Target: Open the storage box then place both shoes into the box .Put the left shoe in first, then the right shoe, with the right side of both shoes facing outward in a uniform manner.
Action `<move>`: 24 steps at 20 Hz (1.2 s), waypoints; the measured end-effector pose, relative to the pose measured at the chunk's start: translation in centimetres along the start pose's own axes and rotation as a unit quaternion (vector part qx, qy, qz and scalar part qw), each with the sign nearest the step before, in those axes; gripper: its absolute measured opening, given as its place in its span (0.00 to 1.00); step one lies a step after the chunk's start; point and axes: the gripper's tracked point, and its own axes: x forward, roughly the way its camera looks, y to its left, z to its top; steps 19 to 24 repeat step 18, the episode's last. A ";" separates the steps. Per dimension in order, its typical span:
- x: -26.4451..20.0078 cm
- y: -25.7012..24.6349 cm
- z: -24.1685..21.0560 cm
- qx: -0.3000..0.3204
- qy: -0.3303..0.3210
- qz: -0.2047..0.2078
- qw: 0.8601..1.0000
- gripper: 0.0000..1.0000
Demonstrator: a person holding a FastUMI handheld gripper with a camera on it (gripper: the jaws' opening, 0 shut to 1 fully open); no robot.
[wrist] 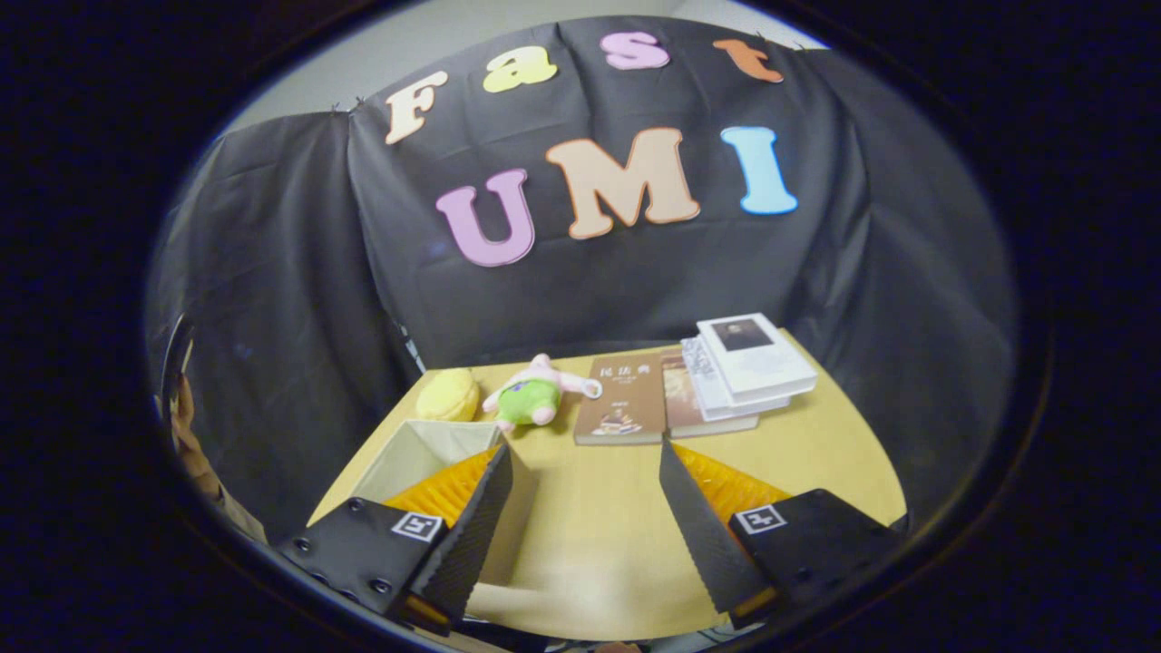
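Your gripper (585,462) is spread wide with nothing but bare table (816,444) between its fingers. The storage box (426,449) sits just behind your left finger, which hides its near side, so you cannot tell its full shape; what shows of the inside looks pale and empty. Beyond the box lie a yellow plush (449,394) and a green-and-pink plush toy (531,394), with books (689,381) farther along.
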 end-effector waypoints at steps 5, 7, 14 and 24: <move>-2.2 -5.1 2.1 -0.048 -0.070 -0.049 0.995 1.00; -2.8 -6.2 2.7 -0.056 -0.089 -0.061 0.993 1.00; -2.9 -8.2 4.0 -0.046 -0.120 -0.071 0.989 1.00; -2.6 -8.2 4.7 -0.045 -0.127 -0.068 0.989 1.00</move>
